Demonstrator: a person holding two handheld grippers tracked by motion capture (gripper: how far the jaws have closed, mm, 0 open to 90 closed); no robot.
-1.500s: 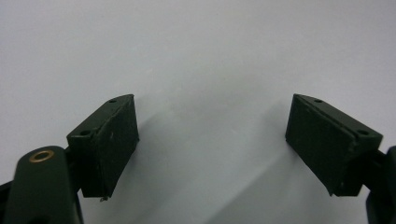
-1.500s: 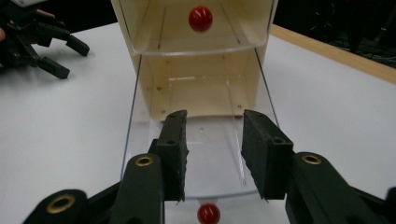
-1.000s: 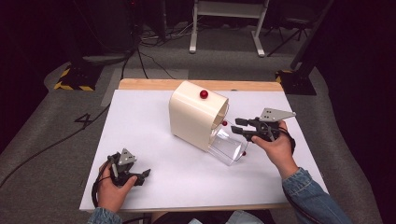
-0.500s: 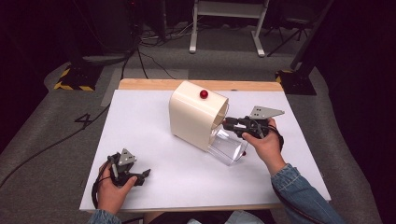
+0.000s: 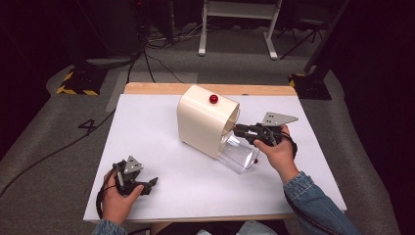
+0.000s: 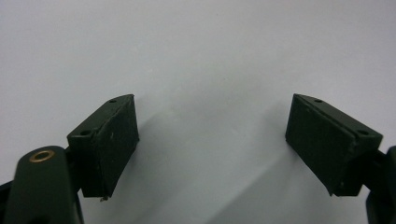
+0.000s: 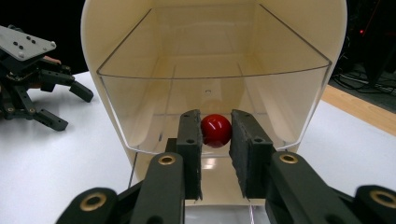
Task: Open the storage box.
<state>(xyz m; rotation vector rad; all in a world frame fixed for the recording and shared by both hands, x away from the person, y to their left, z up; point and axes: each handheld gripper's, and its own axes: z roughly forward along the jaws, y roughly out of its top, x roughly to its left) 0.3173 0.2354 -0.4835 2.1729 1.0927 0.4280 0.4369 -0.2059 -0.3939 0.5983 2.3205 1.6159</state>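
Note:
A cream arched housing (image 5: 203,122) with a red ball (image 5: 214,99) on top stands mid-table. A clear drawer (image 5: 240,154) sticks out of its open end. In the right gripper view the drawer (image 7: 140,107) faces me, and its red knob (image 7: 216,130) sits between my right gripper's pads (image 7: 190,140). The right gripper (image 7: 216,133) has just been closing and is shut on that knob. In the high view it (image 5: 238,130) reaches in from the right at the housing's mouth. My left gripper (image 5: 149,184) rests open on the table at the front left, with nothing between its fingers (image 6: 114,135).
The white tabletop (image 5: 161,161) has a wooden strip (image 5: 161,88) along its far edge. Cables (image 5: 156,58) and a stand's legs (image 5: 235,29) lie on the floor beyond. The left gripper (image 7: 32,74) appears far off in the right gripper view.
The right gripper has moved left to the drawer's front and its jaws have closed onto the red knob. The left hand has stayed put.

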